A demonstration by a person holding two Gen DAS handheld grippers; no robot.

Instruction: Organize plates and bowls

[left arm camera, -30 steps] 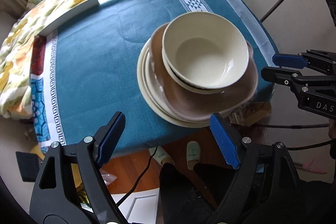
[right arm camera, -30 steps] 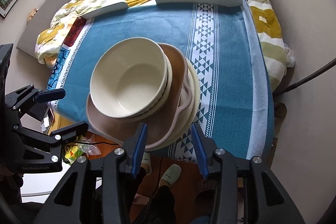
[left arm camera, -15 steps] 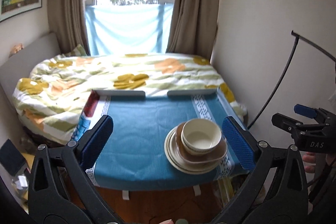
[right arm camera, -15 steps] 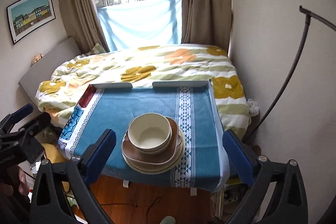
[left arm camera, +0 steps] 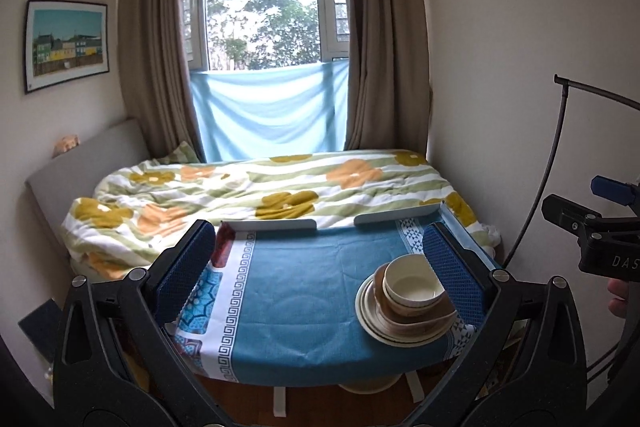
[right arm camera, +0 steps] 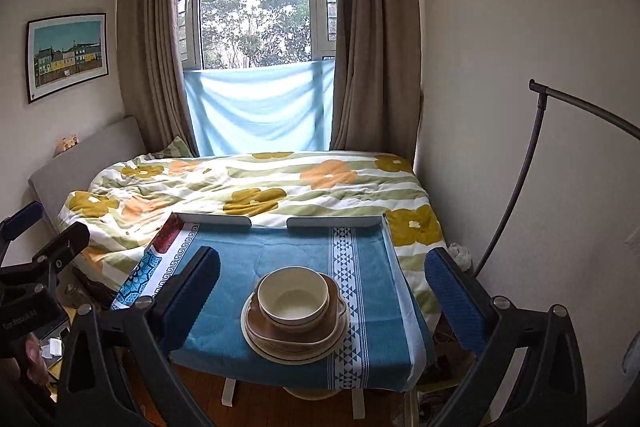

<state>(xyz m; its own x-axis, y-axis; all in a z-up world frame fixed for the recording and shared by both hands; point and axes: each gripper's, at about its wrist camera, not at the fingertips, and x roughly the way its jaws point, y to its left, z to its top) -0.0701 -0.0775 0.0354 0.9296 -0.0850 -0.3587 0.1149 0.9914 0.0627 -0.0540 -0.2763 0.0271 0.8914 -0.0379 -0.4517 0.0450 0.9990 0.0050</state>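
Note:
One stack of dishes stands near the front edge of the small table: a cream bowl (right arm camera: 293,298) on top, nested in another bowl, on a brown squarish plate (right arm camera: 296,333) and cream round plates (right arm camera: 256,341). In the left wrist view the bowl (left arm camera: 414,289) and the stack sit at the table's front right. My left gripper (left arm camera: 320,279) is open wide and empty, held back from the table. My right gripper (right arm camera: 320,291) is also open wide and empty, level with the stack but well short of it. Each gripper shows at the side of the other's view.
The table has a blue patterned cloth (right arm camera: 280,251) and a raised white rim (right arm camera: 332,223) at its far edge. A bed with a flowered quilt (right arm camera: 248,187) lies right behind it. A wall stands at the right with a curved black pole (right arm camera: 516,187). Wooden floor lies below.
Both grippers have pulled up and back from the stack, from looking down on it at close range to a level view of the room. The right gripper's jaws have opened wide.

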